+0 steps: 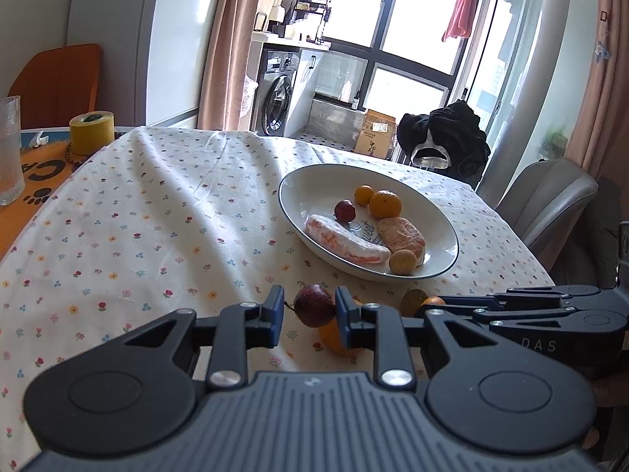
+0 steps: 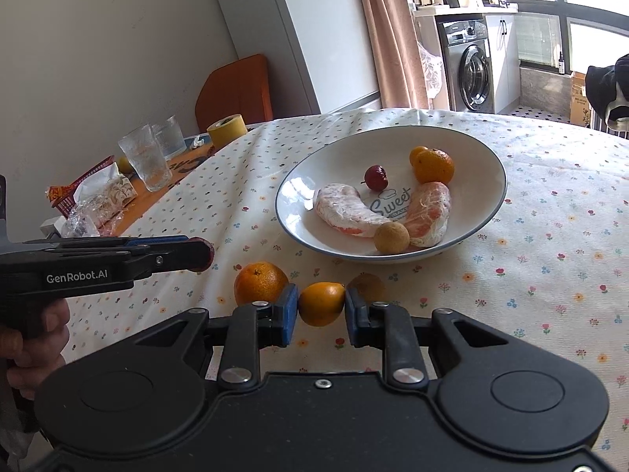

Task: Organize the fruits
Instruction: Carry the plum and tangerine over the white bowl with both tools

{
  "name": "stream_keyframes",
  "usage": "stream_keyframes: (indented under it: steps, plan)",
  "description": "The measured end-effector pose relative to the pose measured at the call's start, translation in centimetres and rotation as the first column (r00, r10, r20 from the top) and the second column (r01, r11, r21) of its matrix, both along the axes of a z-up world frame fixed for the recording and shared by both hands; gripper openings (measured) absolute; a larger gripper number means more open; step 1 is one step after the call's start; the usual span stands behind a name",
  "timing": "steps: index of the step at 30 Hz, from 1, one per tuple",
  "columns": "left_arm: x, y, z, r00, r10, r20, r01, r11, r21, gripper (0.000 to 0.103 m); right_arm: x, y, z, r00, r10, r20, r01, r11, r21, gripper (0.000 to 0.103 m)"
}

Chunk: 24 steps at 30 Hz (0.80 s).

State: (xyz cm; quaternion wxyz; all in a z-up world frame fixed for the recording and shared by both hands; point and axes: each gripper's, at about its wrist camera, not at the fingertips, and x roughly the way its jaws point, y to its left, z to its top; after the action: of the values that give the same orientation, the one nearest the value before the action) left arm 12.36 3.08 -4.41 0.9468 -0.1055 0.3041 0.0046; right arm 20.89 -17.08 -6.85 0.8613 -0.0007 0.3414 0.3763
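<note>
Looking along the left gripper (image 1: 309, 310) at the bottom centre of the left wrist view, its blue pads are clamped on a dark red fruit (image 1: 314, 305), held above the flowered tablecloth (image 1: 137, 216). Beyond it, right of centre, sits the white bowl (image 1: 293, 181), already holding two pomelo segments, small oranges, a tan round fruit and another red fruit; an orange (image 1: 334, 340) lies on the cloth just under the held fruit, partly hidden. At the lower right edge the right gripper's fingers reach in sideways. In the right wrist view, the right gripper (image 2: 321, 303) at the bottom centre is closed on a small orange fruit (image 2: 321, 303), with a larger mandarin (image 2: 261, 282) on the cloth just to its left and a brownish fruit (image 2: 367, 285) just beside the right pad; whether the held fruit has left the cloth I cannot tell. The bowl's rim (image 2: 487, 149) fills the upper middle, and the left gripper shows at the left edge with the red fruit at its tip. To finish this step well, I judge each fruit should be carried over the near rim, lowered into a bare patch of the bowl clear of the pomelo, and released low so it does not roll out, one arm at a time to avoid the grippers colliding.
</note>
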Motion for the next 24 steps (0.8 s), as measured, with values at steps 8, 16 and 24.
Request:
stream_keyframes:
  steps: [8, 16, 24]
  plan:
    - [1.9, -0.8, 0.4, 1.000, -0.025, 0.013, 0.025, 1.000, 0.006, 0.026, 0.9, -1.2, 1.1, 0.999, -0.040, 0.035, 0.039, 0.999, 0.019, 0.024]
    - [4.1, -1.4, 0.7, 0.999, -0.044, 0.021, 0.044, 0.999, 0.014, 0.026, 2.6, -2.0, 1.5, 0.996, -0.074, 0.056, 0.072, 0.997, 0.037, 0.024]
    - [6.5, -2.0, 0.3, 0.998, -0.056, 0.009, 0.056, 0.998, 0.015, 0.026, 4.6, -2.6, 1.4, 0.993, -0.104, 0.051, 0.101, 0.994, 0.050, 0.024]
